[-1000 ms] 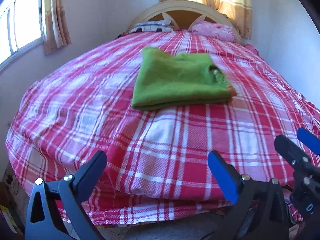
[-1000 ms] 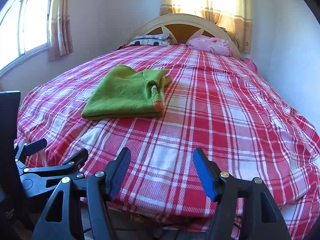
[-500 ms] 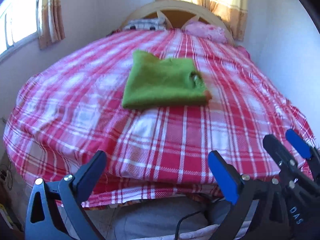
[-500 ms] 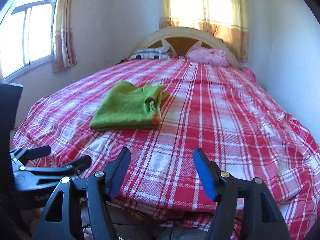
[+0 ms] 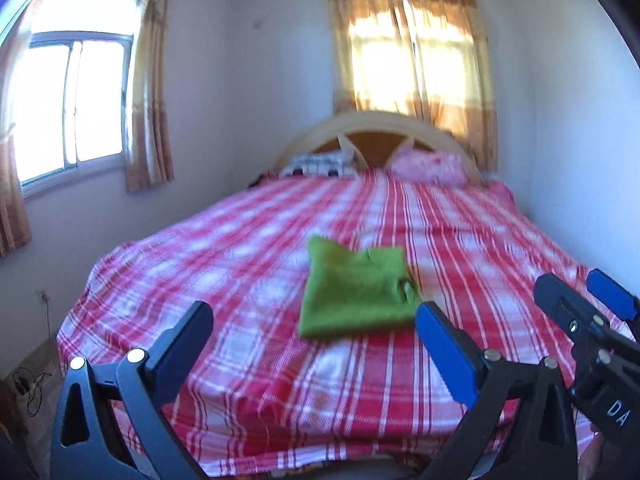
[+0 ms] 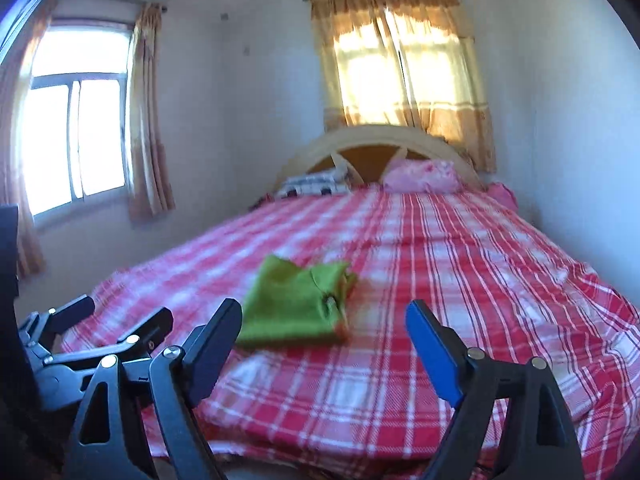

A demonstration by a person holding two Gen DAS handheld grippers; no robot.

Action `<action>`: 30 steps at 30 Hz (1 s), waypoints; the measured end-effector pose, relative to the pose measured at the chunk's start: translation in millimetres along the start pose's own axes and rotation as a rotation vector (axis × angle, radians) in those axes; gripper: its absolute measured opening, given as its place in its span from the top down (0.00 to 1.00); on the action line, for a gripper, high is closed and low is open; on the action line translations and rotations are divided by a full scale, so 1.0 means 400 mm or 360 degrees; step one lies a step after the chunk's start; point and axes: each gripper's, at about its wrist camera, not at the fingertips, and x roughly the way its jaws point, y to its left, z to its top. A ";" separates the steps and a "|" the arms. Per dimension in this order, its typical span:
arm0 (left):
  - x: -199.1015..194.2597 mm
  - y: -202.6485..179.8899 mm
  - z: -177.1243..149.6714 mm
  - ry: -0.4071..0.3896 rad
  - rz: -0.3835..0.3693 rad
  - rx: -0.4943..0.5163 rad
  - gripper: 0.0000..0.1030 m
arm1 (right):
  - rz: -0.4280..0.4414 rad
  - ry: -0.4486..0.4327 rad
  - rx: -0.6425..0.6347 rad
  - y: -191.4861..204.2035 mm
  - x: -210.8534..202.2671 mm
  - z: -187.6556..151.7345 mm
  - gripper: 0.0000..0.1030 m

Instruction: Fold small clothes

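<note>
A folded green garment [image 5: 356, 296] lies on the red-and-white plaid bed [image 5: 240, 272]; it also shows in the right wrist view [image 6: 296, 308]. My left gripper [image 5: 316, 340] is open and empty, held off the foot of the bed, well short of the garment. My right gripper [image 6: 324, 340] is open and empty, beside the left one and also off the foot of the bed. The right gripper shows at the right edge of the left wrist view [image 5: 584, 300], and the left gripper at the left edge of the right wrist view [image 6: 108, 316].
A curved wooden headboard [image 5: 380, 132] stands at the far end with a pink pillow [image 5: 428, 168] and a patterned pillow [image 5: 320, 162]. Curtained windows [image 5: 408, 64] are behind and to the left [image 5: 72, 104]. A wall runs close along the bed's right side [image 5: 580, 160].
Both grippers have pulled back from the bed and tilted up, so the garment looks smaller and farther and the walls and windows have come into view. Both stay open.
</note>
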 end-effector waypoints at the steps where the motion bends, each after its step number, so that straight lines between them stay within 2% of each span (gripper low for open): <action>1: -0.007 0.004 0.006 -0.0029 0.0009 0.0001 0.00 | -0.0006 -0.0045 -0.0003 0.009 -0.008 0.011 0.17; 7: -0.027 0.022 0.041 -0.0163 0.0085 0.0046 0.00 | -0.0025 -0.0236 0.0028 0.045 -0.021 0.074 0.14; 9: -0.029 0.036 0.046 -0.0179 0.0112 0.0011 0.00 | -0.0037 -0.0269 0.0036 0.058 -0.026 0.082 0.14; 14: -0.014 0.059 0.043 -0.0165 0.0089 -0.0063 0.00 | -0.0171 -0.0335 -0.0057 0.090 -0.034 0.059 0.13; 16: -0.012 0.063 0.039 -0.0151 0.0091 -0.0090 0.00 | -0.0204 -0.0317 -0.0070 0.091 -0.028 0.058 0.12; 21: -0.020 0.063 0.032 -0.0173 0.0077 -0.0133 0.00 | -0.0187 -0.0257 0.0003 0.062 -0.025 0.058 0.12; 30: -0.034 0.016 0.024 -0.0187 0.0092 -0.0021 0.00 | -0.0207 -0.0252 0.0026 0.040 -0.026 0.047 0.12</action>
